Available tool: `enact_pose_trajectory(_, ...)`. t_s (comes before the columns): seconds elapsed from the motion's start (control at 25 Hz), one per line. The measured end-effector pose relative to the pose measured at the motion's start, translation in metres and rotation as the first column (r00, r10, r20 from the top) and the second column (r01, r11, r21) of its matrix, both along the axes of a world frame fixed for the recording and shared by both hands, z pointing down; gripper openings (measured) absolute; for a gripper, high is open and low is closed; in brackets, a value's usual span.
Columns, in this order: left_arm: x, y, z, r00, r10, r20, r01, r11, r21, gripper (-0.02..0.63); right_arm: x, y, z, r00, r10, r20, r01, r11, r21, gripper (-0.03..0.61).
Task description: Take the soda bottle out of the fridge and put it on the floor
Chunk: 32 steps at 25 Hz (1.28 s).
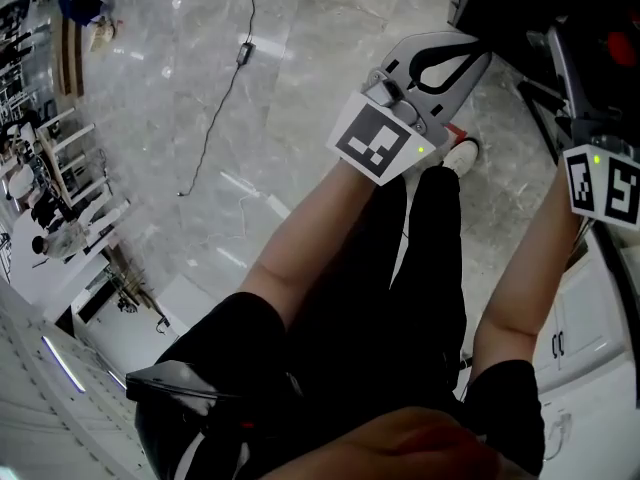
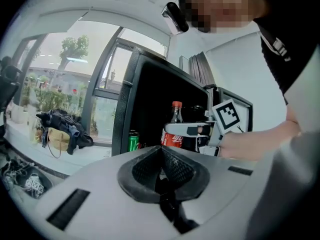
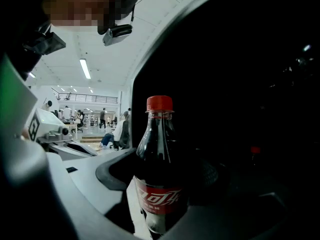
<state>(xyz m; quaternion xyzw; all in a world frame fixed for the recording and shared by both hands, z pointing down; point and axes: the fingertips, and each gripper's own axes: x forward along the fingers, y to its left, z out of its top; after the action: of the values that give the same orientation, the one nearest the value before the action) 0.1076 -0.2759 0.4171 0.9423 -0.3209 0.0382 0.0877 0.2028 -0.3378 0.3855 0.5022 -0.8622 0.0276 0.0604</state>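
Right gripper view looks into the dark, open fridge point(image 3: 240, 84), where the soda bottle point(image 3: 159, 169) stands upright at the front. The right hand-held gripper point(image 3: 165, 178) is spread wide around the label, and its pads appear to press on both sides, so it looks to be pinching the bottle. The biggest risk, as I judge it, is the fridge itself: if the bottle is drawn out at a tilt, its tall neck could knock the frame and twist in the pads. The bottle is round and smooth and is gripped low, so it may also slip or swing on the way down to the floor point(image 1: 280, 88), where a loose cable point(image 1: 215, 118) could leave it standing unevenly. The left hand-held gripper point(image 2: 161, 171) has its jaws pressed together on nothing, so it cannot steady a slipping bottle. The green can point(image 2: 133, 140) near the bottle could be toppled by a sideways pull. By count there is one fridge, two hand-held grippers, one soda bottle and one green can.
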Motion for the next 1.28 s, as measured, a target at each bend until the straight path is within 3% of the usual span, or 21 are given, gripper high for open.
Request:
enact_pose_trajectory(0.2, -0.023, 0.010, 0.023, 1.000, -0.018, 0.006, 0.018, 1.000, -0.020, 0.005, -0.032, 0.040, 0.026, 0.997, -0.063, 0.036, 0.064, 0.998, -0.026, 0.318)
enact_pose_trajectory(0.36, -0.039, 0.022, 0.065, 0.999, -0.029, 0.021, 0.030, 0.998, -0.052, 0.005, -0.057, 0.064, 0.085, 0.995, -0.099, 0.020, 0.101, 0.991, -0.083, 0.318)
enact_pose_trajectory(0.6, -0.075, 0.050, 0.181, 0.997, -0.037, 0.072, 0.045, 0.992, -0.118, 0.005, -0.106, 0.100, 0.233, 0.988, -0.153, -0.001, 0.151, 0.975, -0.164, 0.318)
enact_pose_trajectory(0.92, -0.096, 0.081, 0.346, 0.994, -0.021, 0.111, 0.049, 0.965, -0.258, 0.005, -0.126, 0.130, 0.453, 0.986, -0.165, -0.028, 0.145, 0.926, -0.349, 0.318)
enact_pose_trajectory(1.28, -0.112, 0.085, 0.454, 0.989, 0.002, 0.145, 0.044, 0.947, -0.317, 0.005, -0.146, 0.132, 0.616, 0.960, -0.267, -0.089, 0.199, 0.868, -0.455, 0.318)
